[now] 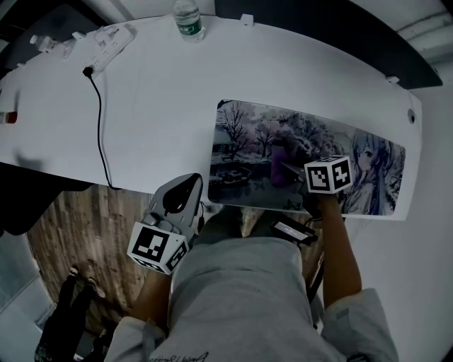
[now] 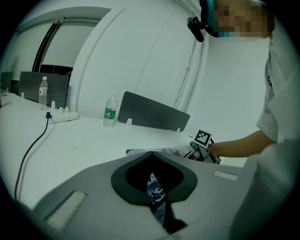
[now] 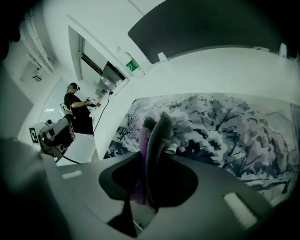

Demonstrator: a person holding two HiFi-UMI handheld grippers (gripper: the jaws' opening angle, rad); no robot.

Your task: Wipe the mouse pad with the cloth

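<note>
A long mouse pad point(image 1: 241, 141) printed with a wintry anime picture lies on the right half of the white table point(image 1: 156, 106). My right gripper point(image 1: 289, 167) is over the pad's middle, shut on a bunched purple cloth point(image 1: 282, 157) that rests on the pad. In the right gripper view the cloth point(image 3: 157, 133) stands folded between the jaws, with the pad point(image 3: 225, 126) spread beyond it. My left gripper point(image 1: 185, 189) hangs just off the table's front edge, left of the pad, shut and holding nothing. Its own view shows the pad's edge point(image 2: 140, 152) ahead.
A water bottle point(image 1: 187, 19) stands at the table's far edge. A power strip point(image 1: 106, 42) with a black cable point(image 1: 99, 120) lies at the far left. A dark divider panel point(image 2: 152, 112) rises behind the table. Another person point(image 3: 75, 101) sits in the distance.
</note>
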